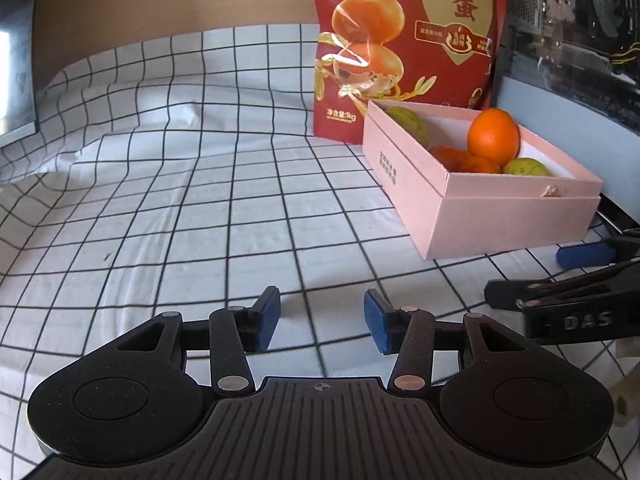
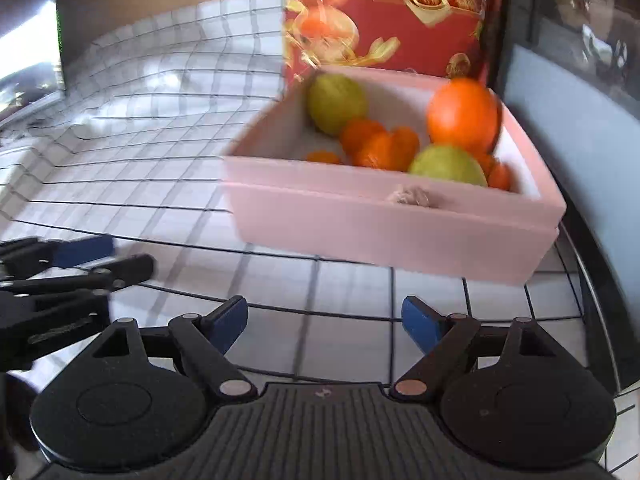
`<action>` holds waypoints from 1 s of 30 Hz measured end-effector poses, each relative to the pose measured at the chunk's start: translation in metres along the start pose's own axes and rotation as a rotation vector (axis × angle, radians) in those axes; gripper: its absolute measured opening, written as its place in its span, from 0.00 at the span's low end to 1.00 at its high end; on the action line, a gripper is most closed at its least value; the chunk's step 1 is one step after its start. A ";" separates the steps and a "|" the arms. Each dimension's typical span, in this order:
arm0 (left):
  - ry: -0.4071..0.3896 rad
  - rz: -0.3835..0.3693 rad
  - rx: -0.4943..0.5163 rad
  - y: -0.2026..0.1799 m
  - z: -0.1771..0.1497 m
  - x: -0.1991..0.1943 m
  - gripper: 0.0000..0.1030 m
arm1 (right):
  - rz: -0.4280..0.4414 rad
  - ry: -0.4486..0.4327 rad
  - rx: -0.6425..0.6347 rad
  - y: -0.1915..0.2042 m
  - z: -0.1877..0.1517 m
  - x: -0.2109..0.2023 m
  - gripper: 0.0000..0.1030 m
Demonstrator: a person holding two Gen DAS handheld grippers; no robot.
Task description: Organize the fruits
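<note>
A pink box [image 1: 472, 216] [image 2: 384, 232] stands on the checked cloth and holds fruit: a big orange [image 1: 494, 136] [image 2: 462, 114], two green fruits [image 1: 526, 167] [image 2: 336, 102] and several small orange pieces [image 1: 464, 159] [image 2: 380, 144]. My left gripper [image 1: 322, 320] is open over bare cloth, left of and nearer than the box, nothing between its blue pads. My right gripper [image 2: 324, 322] is open and empty just in front of the box. Each gripper shows at the edge of the other's view: the right gripper [image 1: 568, 280], the left gripper [image 2: 72, 264].
A tall red snack bag [image 1: 404, 40] [image 2: 384, 16] stands right behind the box. A dark computer case [image 1: 576, 40] [image 2: 580, 80] lines the right side. The checked cloth [image 1: 180, 184] spreads wide to the left, wrinkled at the back, with a dark screen [image 1: 16, 48] at far left.
</note>
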State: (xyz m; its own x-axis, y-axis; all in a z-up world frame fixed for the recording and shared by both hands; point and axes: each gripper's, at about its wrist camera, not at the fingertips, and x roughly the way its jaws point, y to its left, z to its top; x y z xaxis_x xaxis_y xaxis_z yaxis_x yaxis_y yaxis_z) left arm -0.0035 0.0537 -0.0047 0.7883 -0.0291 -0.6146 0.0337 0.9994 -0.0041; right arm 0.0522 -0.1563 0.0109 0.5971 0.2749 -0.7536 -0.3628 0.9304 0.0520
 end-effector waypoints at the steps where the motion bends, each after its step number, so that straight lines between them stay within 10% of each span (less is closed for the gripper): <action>1: 0.000 0.002 -0.004 -0.002 0.001 0.002 0.50 | -0.038 -0.021 -0.007 0.000 -0.001 0.003 0.89; 30: 0.003 0.043 -0.009 -0.011 0.005 0.006 0.52 | -0.112 -0.090 0.088 -0.005 -0.005 0.009 1.00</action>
State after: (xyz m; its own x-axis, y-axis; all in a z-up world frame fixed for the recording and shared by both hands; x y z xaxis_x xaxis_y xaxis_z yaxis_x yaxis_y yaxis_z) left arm 0.0036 0.0427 -0.0048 0.7872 0.0135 -0.6165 -0.0056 0.9999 0.0147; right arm 0.0556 -0.1599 0.0004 0.6935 0.1850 -0.6963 -0.2288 0.9730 0.0307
